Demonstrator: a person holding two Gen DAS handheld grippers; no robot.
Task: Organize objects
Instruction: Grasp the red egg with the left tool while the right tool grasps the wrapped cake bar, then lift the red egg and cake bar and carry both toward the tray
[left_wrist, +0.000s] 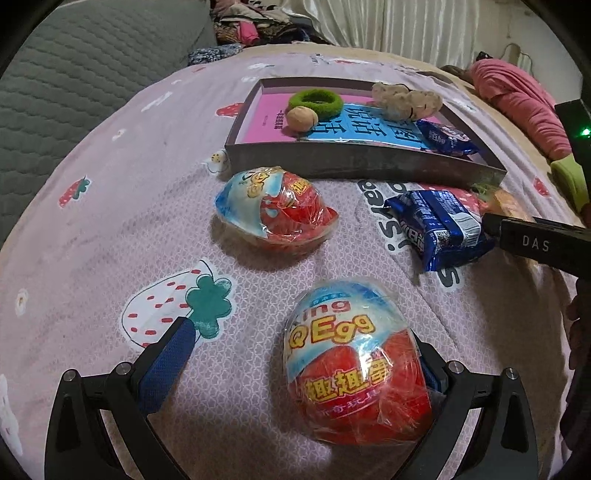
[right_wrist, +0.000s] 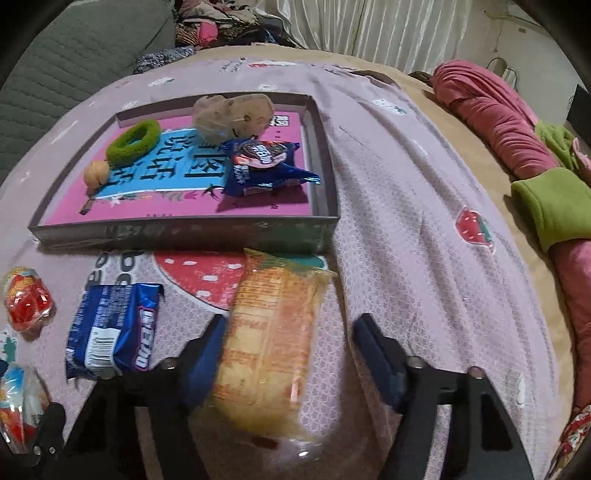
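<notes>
Now, toy egg (left_wrist: 354, 362) lies on the pink bedsheet (left_wrist: 110, 229), against the right finger of my left gripper (left_wrist: 299, 354); its fingers spread wide, nothing pinched. A second egg (left_wrist: 275, 210) sits farther on, near the shallow box (left_wrist: 365, 162). My right gripper (right_wrist: 291, 350), fingers also spread, straddles an orange snack pack (right_wrist: 269, 339), left finger touching it. Blue cookie pack (right_wrist: 114, 328) just left.

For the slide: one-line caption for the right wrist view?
Open right gripper straddles an orange snack pack on the bedspread, before the tray.
</notes>
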